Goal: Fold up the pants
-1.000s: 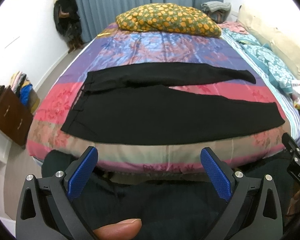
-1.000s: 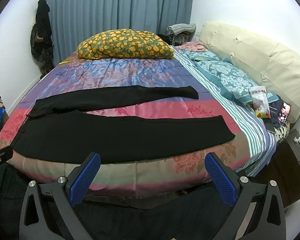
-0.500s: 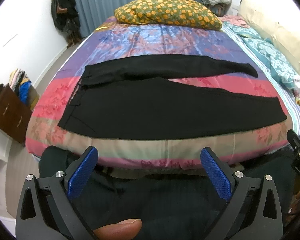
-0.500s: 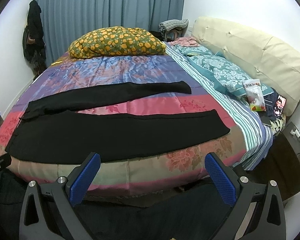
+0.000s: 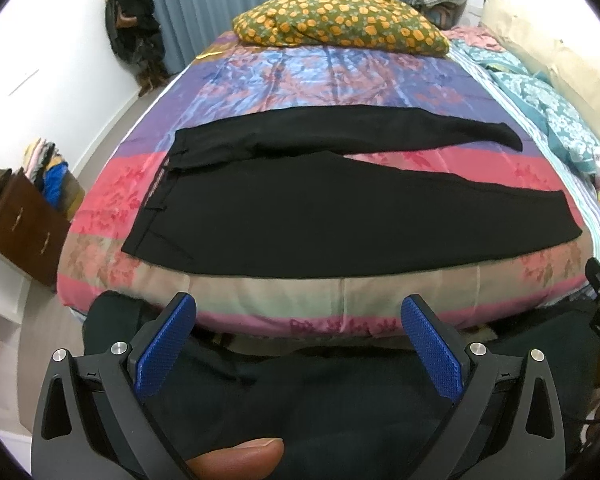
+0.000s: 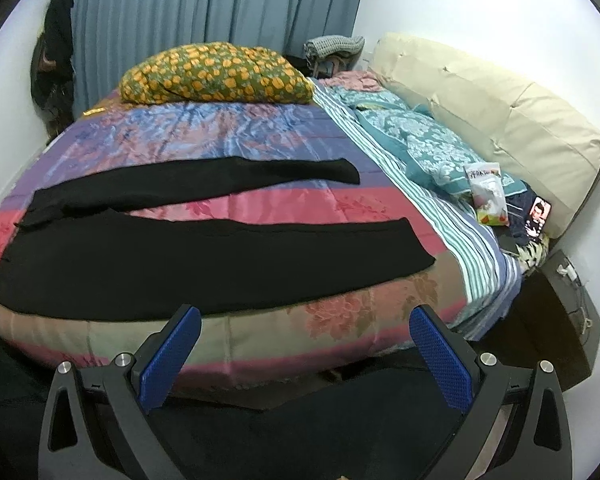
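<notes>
Hovering off the near edge of the bed (image 5: 340,300), level and pointing forward: left gripper (image 5: 298,312), blue textured pads spread wide, holding nothing. Hanging likewise beside it: right gripper (image 6: 306,326), pads wide apart, nothing between them. Lying flat across the glossy floral quilt (image 6: 204,136): black pants (image 5: 340,216), matte fabric, waistband toward the left, legs splayed rightward in a narrow V, nearer leg running close along the mattress edge. Resting at the far end: a plump green pillow (image 5: 340,18) dotted with orange.
</notes>
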`<state>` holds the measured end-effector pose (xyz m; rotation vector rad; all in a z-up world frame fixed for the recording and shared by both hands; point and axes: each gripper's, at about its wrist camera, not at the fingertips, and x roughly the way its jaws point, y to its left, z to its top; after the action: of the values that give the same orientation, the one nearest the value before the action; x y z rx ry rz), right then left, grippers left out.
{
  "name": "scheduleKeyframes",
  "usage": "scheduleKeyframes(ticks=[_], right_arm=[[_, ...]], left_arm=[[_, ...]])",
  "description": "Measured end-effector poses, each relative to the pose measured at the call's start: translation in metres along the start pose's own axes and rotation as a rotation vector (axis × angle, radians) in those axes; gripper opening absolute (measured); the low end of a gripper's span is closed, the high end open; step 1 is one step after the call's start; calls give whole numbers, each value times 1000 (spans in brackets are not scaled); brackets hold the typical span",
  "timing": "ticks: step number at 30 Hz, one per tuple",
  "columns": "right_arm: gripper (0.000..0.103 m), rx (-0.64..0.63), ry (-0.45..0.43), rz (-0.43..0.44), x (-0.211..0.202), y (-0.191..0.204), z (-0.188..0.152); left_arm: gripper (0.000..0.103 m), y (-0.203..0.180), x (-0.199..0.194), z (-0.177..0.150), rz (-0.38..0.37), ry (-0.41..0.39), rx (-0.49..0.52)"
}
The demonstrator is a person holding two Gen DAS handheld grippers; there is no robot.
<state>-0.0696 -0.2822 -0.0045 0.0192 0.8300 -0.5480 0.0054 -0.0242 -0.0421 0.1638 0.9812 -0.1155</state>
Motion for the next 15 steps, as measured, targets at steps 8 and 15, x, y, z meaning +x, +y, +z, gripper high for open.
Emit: scheduleKeyframes(ticks=[8,15], right_arm=[[103,-17,60,-33,8,-2,-4],[103,-27,84,-27,13,1,-7]], left_arm=[[102,-1,2,-3,8,5,10],[102,-1,2,-4,15,3,11]])
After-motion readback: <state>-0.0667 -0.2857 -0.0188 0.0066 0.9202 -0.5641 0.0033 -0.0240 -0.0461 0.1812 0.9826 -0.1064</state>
